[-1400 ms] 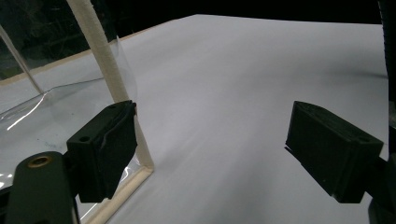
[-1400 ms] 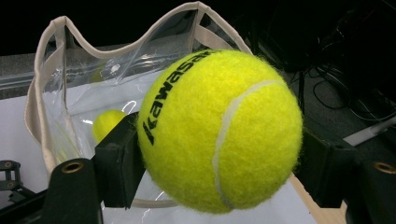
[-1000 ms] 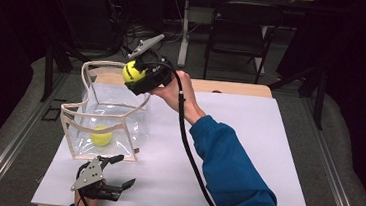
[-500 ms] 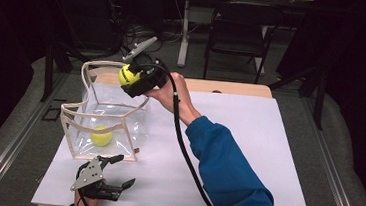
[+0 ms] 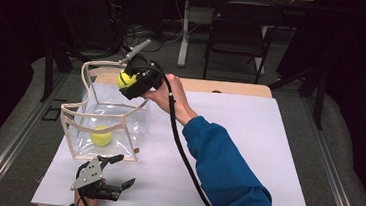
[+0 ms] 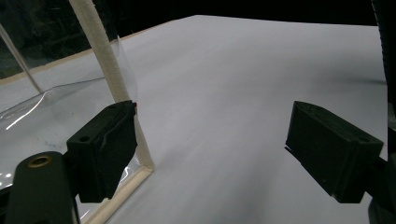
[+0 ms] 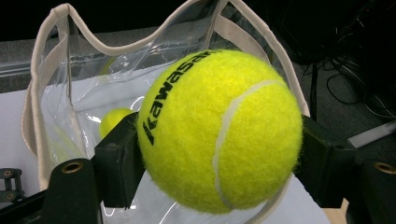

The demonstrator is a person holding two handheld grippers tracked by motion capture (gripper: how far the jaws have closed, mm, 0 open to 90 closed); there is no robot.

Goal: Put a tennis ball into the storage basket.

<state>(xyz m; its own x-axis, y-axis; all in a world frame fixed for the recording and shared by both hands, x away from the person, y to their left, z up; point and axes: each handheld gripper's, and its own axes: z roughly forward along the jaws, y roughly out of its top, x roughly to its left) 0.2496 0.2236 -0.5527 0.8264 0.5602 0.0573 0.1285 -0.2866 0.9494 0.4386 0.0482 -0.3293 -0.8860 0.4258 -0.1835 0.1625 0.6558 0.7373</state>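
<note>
A yellow tennis ball (image 7: pixel 219 130) is clamped between the jaws of my right gripper (image 5: pixel 128 80), which is shut on it and held over the far right rim of a clear plastic bag (image 5: pixel 101 121) with cream trim. A second tennis ball (image 5: pixel 101 136) lies on the bag's bottom; through the plastic it also appears in the right gripper view (image 7: pixel 113 120). My left gripper (image 5: pixel 115 171) rests near the front edge of the white table, just in front of the bag's near right corner, jaws wide apart and empty (image 6: pixel 215 140).
The white table top (image 5: pixel 248 139) stretches to the right of the bag. A black cable (image 5: pixel 177 142) trails from the right gripper along the blue sleeve (image 5: pixel 224 177). A chair (image 5: pixel 237 32) and table legs stand behind the table.
The right gripper with its ball has drifted slightly left, further over the bag's rim. The left gripper has stayed put.
</note>
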